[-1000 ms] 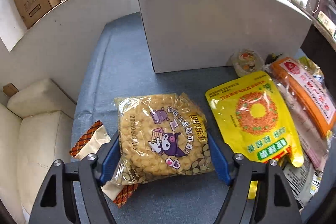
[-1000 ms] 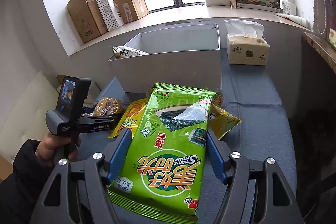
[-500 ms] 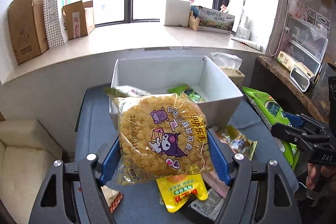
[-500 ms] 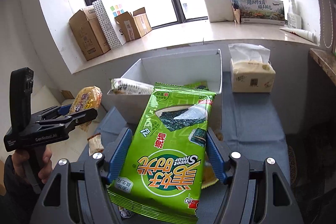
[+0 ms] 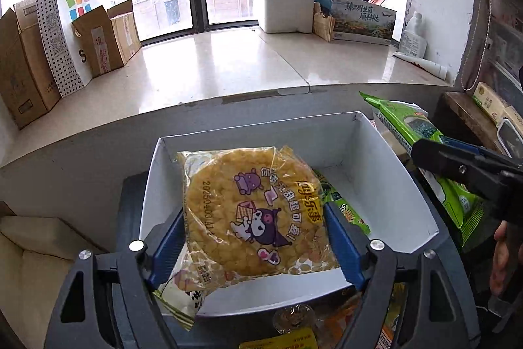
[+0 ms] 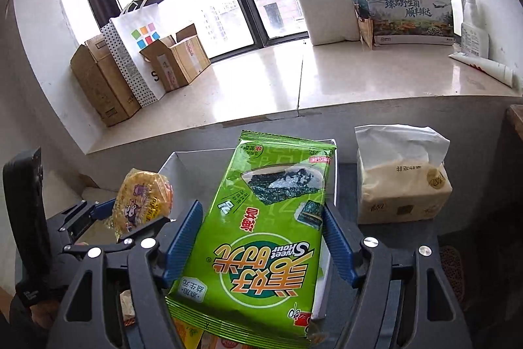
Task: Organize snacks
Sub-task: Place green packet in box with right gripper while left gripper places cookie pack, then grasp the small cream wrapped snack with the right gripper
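Note:
My left gripper (image 5: 253,237) is shut on a clear bag of yellow corn puffs (image 5: 251,215) and holds it over the open white box (image 5: 392,172). A green snack pack (image 5: 346,211) and a pale bag (image 5: 183,293) lie in the box. My right gripper (image 6: 261,241) is shut on a green seaweed snack pack (image 6: 261,228) and holds it above the box (image 6: 170,162), to the right of the left gripper (image 6: 108,218). The seaweed pack also shows in the left wrist view (image 5: 425,149).
A tissue pack (image 6: 402,179) stands right of the box. More snack packs (image 5: 281,339) lie on the blue table in front of the box. A window sill (image 5: 212,67) behind holds cardboard boxes (image 5: 104,38) and a paper bag.
Both grippers have risen and moved forward with their packs. The corn puff bag went from the table to over the box. The seaweed pack moved closer to the box.

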### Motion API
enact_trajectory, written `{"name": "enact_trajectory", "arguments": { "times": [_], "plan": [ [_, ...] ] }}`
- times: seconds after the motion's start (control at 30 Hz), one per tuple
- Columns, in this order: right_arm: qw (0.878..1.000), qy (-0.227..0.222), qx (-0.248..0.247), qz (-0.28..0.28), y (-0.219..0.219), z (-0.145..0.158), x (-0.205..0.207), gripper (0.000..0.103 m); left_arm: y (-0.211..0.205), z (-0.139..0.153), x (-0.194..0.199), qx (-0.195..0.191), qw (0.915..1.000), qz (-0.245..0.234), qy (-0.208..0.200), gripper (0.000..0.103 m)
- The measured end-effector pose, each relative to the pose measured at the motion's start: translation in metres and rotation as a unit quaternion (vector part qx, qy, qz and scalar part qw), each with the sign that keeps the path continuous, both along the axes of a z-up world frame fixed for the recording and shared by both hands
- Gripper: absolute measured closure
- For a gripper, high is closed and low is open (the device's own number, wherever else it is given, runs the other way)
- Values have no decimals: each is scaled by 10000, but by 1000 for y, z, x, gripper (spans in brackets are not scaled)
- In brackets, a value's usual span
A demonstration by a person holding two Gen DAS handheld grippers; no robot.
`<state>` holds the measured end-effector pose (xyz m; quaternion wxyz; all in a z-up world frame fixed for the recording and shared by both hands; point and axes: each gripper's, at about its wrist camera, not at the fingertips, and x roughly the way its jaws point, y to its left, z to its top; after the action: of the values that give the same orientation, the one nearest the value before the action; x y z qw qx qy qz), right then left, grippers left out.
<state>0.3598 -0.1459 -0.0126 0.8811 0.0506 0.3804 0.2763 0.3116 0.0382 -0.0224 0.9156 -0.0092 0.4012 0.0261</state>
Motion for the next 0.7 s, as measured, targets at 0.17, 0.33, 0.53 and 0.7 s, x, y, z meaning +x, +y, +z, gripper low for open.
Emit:
{"name": "enact_trajectory", "arguments": {
  "times": [0.17,0.33,0.53,0.7],
  "plan": [
    [9995,238,83,-189,1,-5,12,0,10,-7,-3,-62,9999,92,-9,0],
    [9997,44,151,-176,-7,-1,-4,0,21,3,-24,-170,9997,81,-180,0],
    [9993,-304,183,81,-13,15,-46,0,29,23,-65,-278,9985,-51,-463,0],
    [9965,-593,314,496,-19,22,-100,0,32,26,-118,-459,9969,-102,-634,0]
  ]
}}
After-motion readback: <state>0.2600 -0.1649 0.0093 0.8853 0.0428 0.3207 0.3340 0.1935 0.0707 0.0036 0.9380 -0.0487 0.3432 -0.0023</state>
